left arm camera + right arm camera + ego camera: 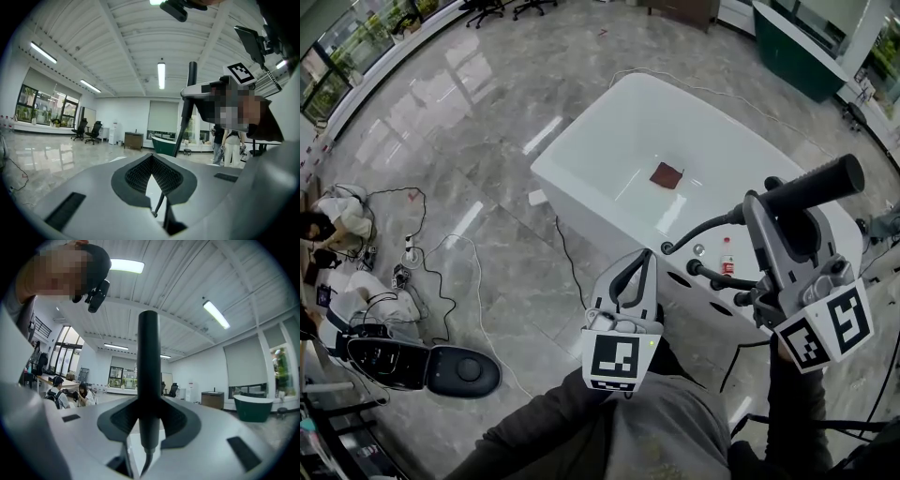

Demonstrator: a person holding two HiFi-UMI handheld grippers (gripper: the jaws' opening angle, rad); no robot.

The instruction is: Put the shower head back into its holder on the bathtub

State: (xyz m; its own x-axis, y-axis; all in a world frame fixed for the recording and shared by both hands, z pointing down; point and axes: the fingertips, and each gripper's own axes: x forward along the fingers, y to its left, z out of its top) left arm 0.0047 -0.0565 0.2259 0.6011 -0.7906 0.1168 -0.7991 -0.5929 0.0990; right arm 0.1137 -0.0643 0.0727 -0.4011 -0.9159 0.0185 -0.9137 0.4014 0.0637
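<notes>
In the head view the white bathtub point(581, 178) lies ahead, with black tap fittings point(712, 272) on its near rim. My right gripper point(766, 204) is over that rim, shut on the black shower head point(825, 178). The head sticks out up and to the right, and its black hose point(698, 230) curves down to the left. In the right gripper view the shower head point(149, 362) stands upright between the pads of that gripper point(149, 404). My left gripper point(643, 256) hovers just left of the fittings, shut and empty; the left gripper view shows its gripper tips point(151, 158) touching.
A brown cloth point(667, 174) lies in the tub and a small red-labelled bottle point(727, 258) stands on the rim. Cables point(459, 272) and a dark round device point(431, 367) lie on the floor at left, near seated people point(337, 220). A green tub point(797, 47) stands far right.
</notes>
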